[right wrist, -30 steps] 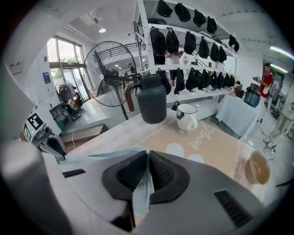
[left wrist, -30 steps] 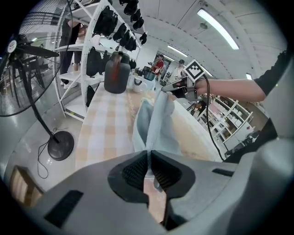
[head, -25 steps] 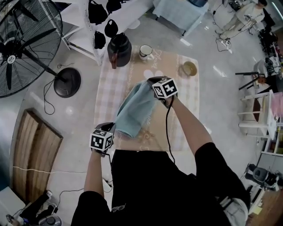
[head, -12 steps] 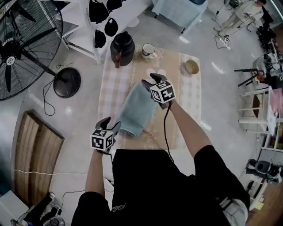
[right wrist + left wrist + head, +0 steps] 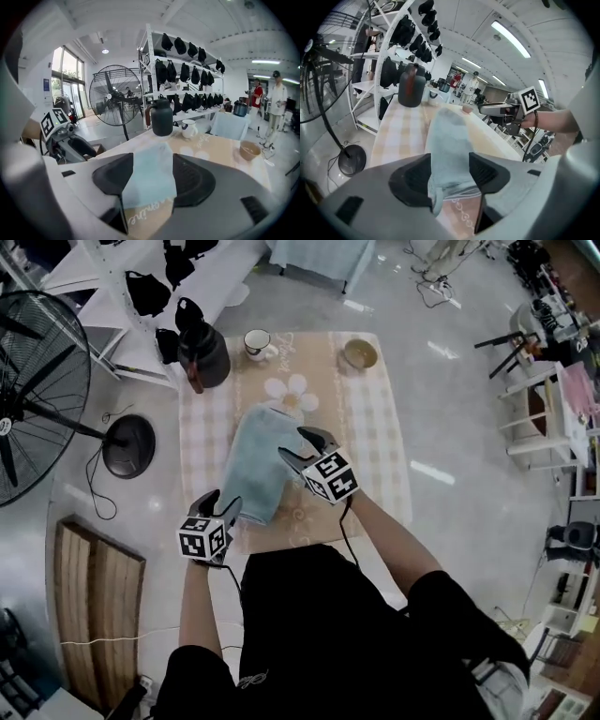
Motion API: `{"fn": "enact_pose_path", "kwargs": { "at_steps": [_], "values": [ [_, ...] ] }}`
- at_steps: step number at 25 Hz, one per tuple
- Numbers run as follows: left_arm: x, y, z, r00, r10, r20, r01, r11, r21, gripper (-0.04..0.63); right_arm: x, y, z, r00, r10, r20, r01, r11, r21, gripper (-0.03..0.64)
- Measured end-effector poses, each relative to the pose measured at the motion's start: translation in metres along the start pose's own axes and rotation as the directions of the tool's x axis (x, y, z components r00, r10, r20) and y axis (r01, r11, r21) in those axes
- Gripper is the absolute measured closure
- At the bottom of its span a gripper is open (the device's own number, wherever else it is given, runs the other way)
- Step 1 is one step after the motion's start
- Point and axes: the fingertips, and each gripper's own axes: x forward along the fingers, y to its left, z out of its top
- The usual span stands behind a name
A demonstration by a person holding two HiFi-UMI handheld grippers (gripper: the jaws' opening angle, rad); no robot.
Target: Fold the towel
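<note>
Counting one towel (image 5: 258,465), one jug (image 5: 202,352), one mug (image 5: 257,341), one bowl (image 5: 360,353). My left tongs (image 5: 221,504) and right tongs (image 5: 292,443) have just been opening wide, gripping nothing. The pale-blue towel lies folded, slightly rumpled, between them.

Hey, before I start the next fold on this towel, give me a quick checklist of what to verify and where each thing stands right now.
1. Left gripper released: ok. Its jaws have just opened, and the near end of the towel sits between them unpinched.
2. Right gripper released: ok. Its jaws have just opened above the towel, gripping nothing.
3. Towel flat on the table: ok. It lies as a long folded strip.
4. Layer edges aligned: cannot tell. The near end looks rumpled.
5. Jug, mug and bowl clear of the towel: ok. All stand at the far end.
</note>
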Motion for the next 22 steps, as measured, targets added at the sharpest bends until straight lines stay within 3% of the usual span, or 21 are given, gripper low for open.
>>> {"fn": "enact_pose_path", "kwargs": {
  "at_steps": [10, 16, 22],
  "values": [
    [-0.020, -0.035, -0.010, 0.995, 0.098, -0.015, -0.098, 0.994, 0.044, 0.360, -0.096, 0.012, -0.076, 0.998, -0.052, 0.029, 0.047, 0.987, 0.154, 0.376],
    [-0.045, -0.051, -0.043, 0.985, 0.153, -0.073, -0.148, 0.986, 0.075, 0.360, -0.111, 0.038, -0.107, 0.998, -0.026, 0.057, 0.013, 0.977, 0.213, 0.376],
    [-0.057, -0.054, -0.048, 0.984, 0.148, -0.096, -0.133, 0.980, 0.146, 0.360, -0.116, 0.075, -0.134, 0.999, -0.015, 0.036, 0.005, 0.965, 0.262, 0.376]
  ]
}}
